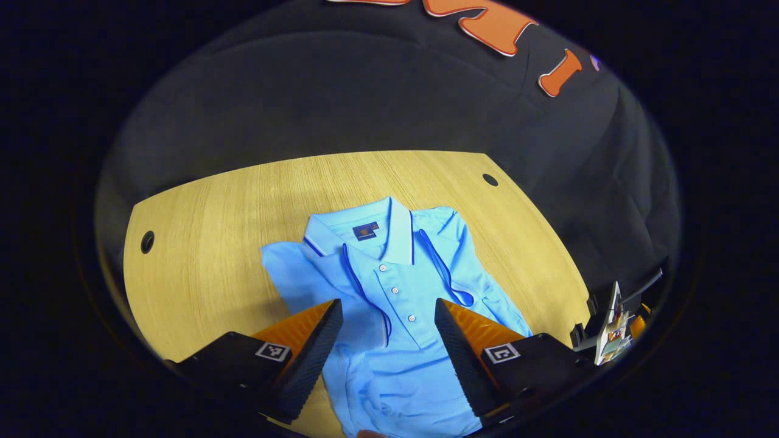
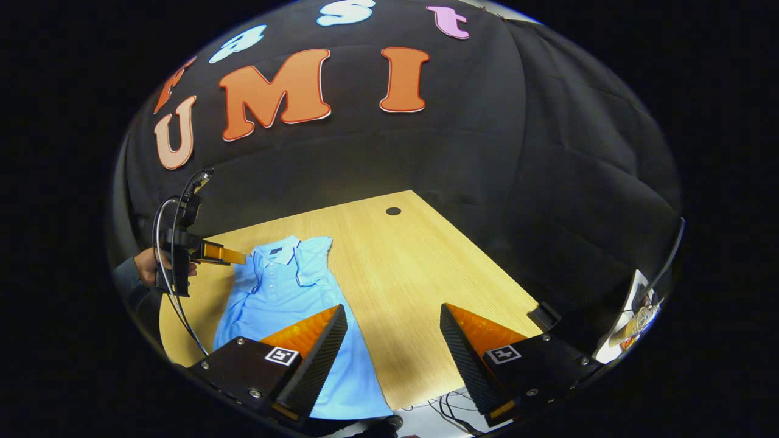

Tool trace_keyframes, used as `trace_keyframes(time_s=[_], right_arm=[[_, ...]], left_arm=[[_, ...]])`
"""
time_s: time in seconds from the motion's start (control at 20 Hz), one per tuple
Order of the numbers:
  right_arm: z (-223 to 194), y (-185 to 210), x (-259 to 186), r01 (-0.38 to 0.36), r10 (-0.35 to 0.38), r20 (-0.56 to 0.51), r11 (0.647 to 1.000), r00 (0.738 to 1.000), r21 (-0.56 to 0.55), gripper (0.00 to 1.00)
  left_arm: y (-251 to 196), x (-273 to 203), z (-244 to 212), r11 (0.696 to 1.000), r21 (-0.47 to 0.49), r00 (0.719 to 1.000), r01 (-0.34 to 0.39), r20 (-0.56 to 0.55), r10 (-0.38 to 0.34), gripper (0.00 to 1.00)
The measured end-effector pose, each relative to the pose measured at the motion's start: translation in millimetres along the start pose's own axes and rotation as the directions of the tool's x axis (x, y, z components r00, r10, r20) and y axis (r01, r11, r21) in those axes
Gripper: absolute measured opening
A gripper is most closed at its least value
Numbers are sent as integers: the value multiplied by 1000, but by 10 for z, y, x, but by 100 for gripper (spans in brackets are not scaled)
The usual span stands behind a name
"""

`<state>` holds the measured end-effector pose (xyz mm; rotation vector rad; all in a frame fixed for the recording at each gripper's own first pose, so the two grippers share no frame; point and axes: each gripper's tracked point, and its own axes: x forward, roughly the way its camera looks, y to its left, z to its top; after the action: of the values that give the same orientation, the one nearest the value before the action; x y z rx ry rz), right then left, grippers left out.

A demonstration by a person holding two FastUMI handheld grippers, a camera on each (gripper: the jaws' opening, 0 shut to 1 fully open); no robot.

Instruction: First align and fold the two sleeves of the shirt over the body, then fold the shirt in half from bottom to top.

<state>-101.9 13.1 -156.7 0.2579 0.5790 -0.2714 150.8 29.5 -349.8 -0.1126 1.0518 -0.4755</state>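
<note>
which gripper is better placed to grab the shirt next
Left, probably. The left gripper hangs open right over the shirt, near its buttons. The right gripper is also open but sits over bare table beside the shirt's edge.

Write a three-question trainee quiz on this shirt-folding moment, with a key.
1. True or false: the left gripper is shut on the shirt.
2. Which way does the shirt lie on the table: A) button side up, B) button side down?
3. Fill in: in the right gripper view, the right gripper hovers with its fingers ____.

Key: 1 false, its fingers stand apart above the cloth; 2 A; 3 open.
</note>
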Motion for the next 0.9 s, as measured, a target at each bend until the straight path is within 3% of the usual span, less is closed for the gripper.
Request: trace_keyframes(time_s=[0.55,0.65,0.9], right_arm=[[-337,127,-97,-225,223,-43,972,974,-64,96],[-443,134,-117,-254,250,-58,964,966,-75,96],[-831,216,-142,-326,310,-142,938,940,-116,96]], left_arm=[[-199,-1112,-744,993,-44,988,-111,98,115,99],[-268,-1272,-953,990,-68,987,-121,100,127,96],[-298,-1511,-1549,980,-83,980,-182,64,187,99]])
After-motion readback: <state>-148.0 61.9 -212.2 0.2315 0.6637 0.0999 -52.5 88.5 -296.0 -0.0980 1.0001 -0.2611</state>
